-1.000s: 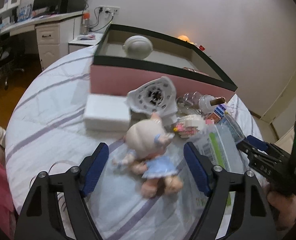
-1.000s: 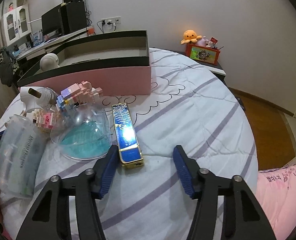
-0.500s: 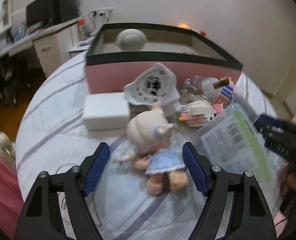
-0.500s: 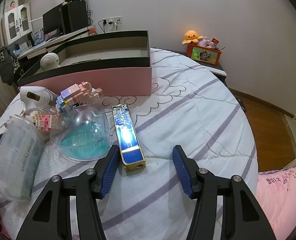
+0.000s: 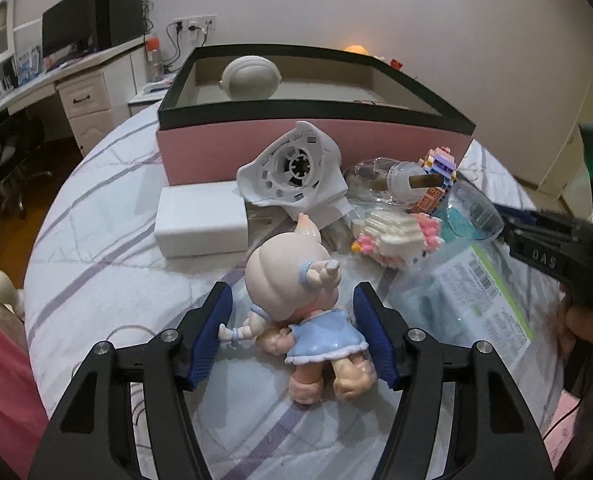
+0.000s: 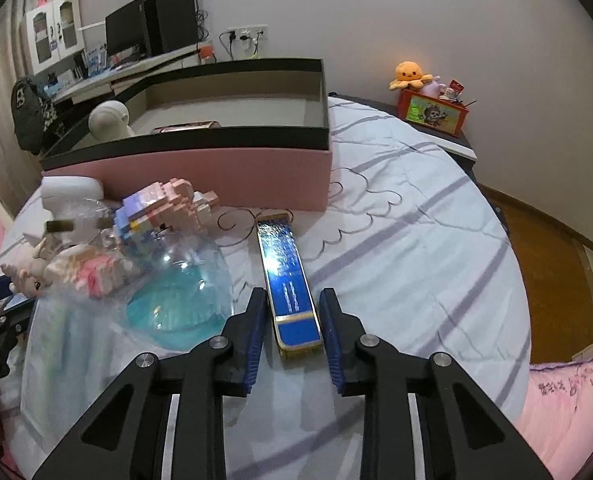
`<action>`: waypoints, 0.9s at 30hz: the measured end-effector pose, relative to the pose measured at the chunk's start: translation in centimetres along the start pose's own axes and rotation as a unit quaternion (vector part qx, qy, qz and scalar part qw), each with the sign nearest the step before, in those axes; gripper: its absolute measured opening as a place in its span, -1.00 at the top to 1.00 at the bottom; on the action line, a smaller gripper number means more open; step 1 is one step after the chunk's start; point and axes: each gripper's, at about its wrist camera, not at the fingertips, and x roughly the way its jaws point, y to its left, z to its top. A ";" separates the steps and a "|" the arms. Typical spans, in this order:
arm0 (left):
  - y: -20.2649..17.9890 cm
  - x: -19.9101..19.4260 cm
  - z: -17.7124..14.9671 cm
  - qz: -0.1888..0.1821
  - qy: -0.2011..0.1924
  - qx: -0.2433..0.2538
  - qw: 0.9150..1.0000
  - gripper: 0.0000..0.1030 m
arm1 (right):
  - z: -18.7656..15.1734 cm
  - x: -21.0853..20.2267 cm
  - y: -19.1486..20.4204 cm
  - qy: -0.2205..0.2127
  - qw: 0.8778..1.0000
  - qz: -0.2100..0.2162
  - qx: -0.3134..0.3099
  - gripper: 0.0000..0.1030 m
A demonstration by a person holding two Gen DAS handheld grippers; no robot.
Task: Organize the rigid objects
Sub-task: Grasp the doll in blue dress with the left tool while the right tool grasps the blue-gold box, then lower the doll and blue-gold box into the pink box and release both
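A doll in a blue dress (image 5: 296, 300) lies on the striped bed sheet. My left gripper (image 5: 292, 334) is open with one finger on each side of the doll's body, not squeezing it. A long blue and gold box (image 6: 290, 288) lies flat on the sheet. My right gripper (image 6: 294, 336) is open and straddles the near end of that box, with a small gap on each side. A pink box with a dark rim (image 5: 312, 120) stands behind; it also shows in the right wrist view (image 6: 224, 160). It holds a round white object (image 5: 252, 78).
Between the grippers lie a white fan housing (image 5: 292, 172), a white foam block (image 5: 202, 224), brick figures (image 5: 396, 236) (image 6: 164, 208), a clear dome with a teal base (image 6: 180, 292) and a plastic package (image 5: 468, 304). The bed edge and wooden floor (image 6: 548, 264) are to the right.
Both grippers moved forward and narrowed. The left now brackets the doll; the right now straddles the blue box's near end.
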 end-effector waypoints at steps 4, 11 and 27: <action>0.1 -0.4 -0.2 -0.019 -0.006 -0.006 1.000 -0.23 | -0.1 -0.2 0.4 0.002 1.000 0.002 -0.011 0.57; 1.0 -1.9 -1.3 -0.029 -0.022 -0.023 0.999 -0.22 | -2.2 -2.9 -0.4 -0.017 0.999 0.035 0.032 0.60; 1.0 -1.4 -1.6 0.015 -0.014 -0.018 1.000 -0.17 | -3.1 -2.9 0.1 -0.005 0.998 0.050 0.043 0.60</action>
